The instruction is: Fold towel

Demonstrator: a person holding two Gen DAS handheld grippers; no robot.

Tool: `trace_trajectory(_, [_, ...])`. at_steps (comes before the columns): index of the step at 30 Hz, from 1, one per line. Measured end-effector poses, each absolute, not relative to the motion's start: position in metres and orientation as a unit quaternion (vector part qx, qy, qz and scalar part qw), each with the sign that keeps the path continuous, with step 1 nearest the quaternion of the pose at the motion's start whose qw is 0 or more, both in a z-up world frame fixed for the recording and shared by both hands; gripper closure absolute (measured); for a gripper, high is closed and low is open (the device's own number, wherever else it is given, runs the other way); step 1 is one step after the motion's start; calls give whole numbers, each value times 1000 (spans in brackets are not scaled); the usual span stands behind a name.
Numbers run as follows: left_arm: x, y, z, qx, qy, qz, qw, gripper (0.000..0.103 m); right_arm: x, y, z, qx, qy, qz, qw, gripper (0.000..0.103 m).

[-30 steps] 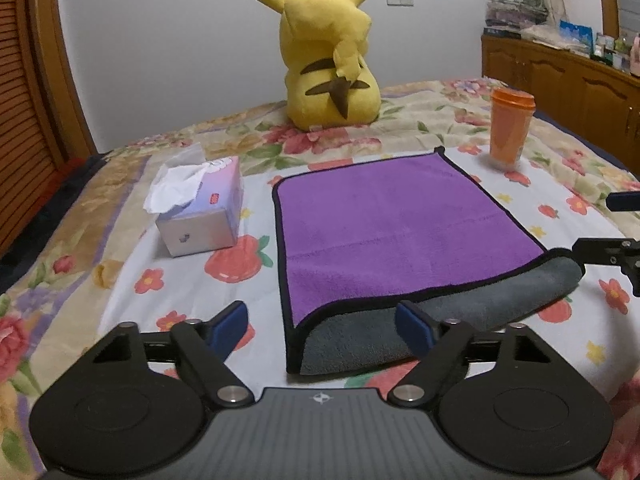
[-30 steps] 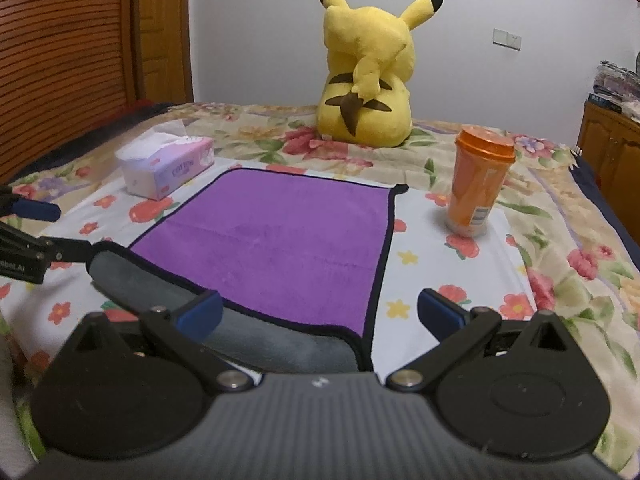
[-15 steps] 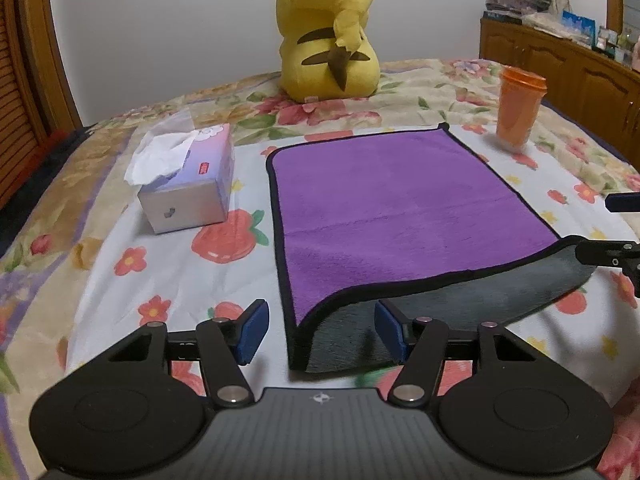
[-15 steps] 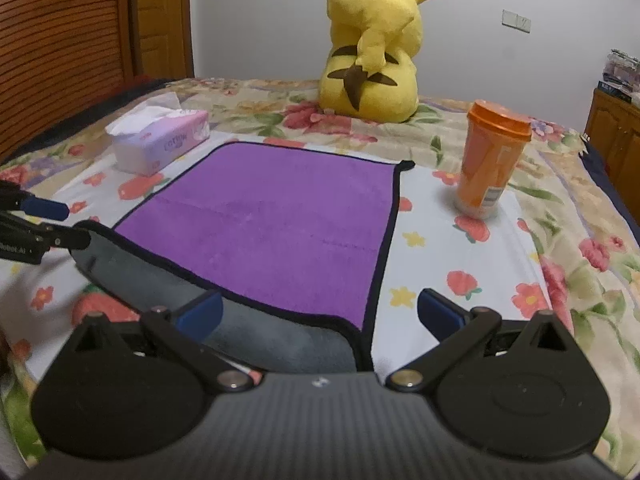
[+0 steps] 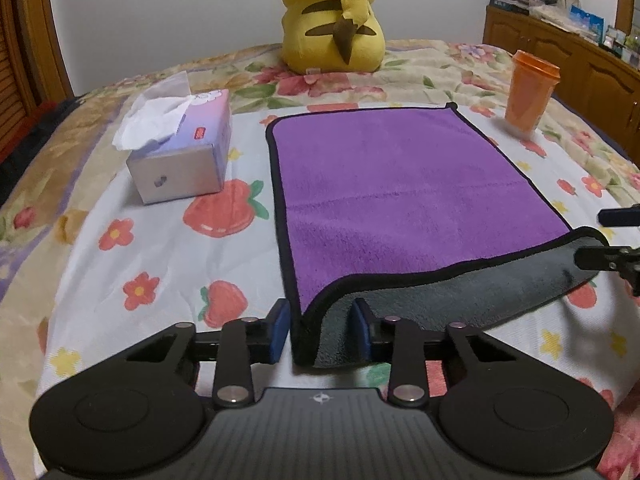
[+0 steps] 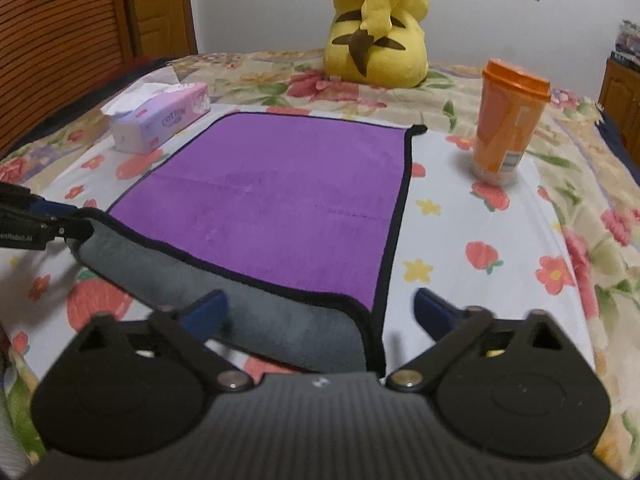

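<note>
A purple towel [image 5: 400, 184] with a black hem and grey underside lies flat on the bed; its near edge curls up, grey side showing. My left gripper [image 5: 320, 330] straddles the near left corner, jaws narrowed around it with a gap left. In the right wrist view the towel [image 6: 280, 200] lies ahead, and my right gripper [image 6: 320, 312] is wide open over its near right corner. Each gripper's tip shows at the edge of the other's view.
A tissue box [image 5: 180, 156] stands left of the towel, an orange cup [image 6: 508, 120] to its right, and a yellow plush [image 5: 332, 20] behind. The floral bedsheet [image 5: 160, 260] spreads all round. A wooden cabinet [image 5: 580, 64] is at far right.
Both grippers have moved forward and down toward the towel's near edge. The left gripper's jaws have narrowed around the near left corner. The right gripper stays wide open.
</note>
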State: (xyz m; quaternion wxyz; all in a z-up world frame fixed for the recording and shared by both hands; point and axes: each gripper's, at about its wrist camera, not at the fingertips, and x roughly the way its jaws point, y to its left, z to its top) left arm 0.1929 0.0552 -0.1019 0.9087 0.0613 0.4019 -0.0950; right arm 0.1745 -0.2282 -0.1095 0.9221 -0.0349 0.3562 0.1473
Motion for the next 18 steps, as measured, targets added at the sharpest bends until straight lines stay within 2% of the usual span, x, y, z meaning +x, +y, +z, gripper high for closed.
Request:
trace_trajectory(6, [193,55,-105,61,409,-94,906,68,182,-233,-115,-17,377,150,914,19])
trace_trajectory(12, [193,53,-109,64,418,-96,901,72,185,-238,-118,6,395,159,905,30])
trace_trajectory(18, [193,54,-109,61,419,-99,900,80,187,-238,-118,8,406,167,898,48])
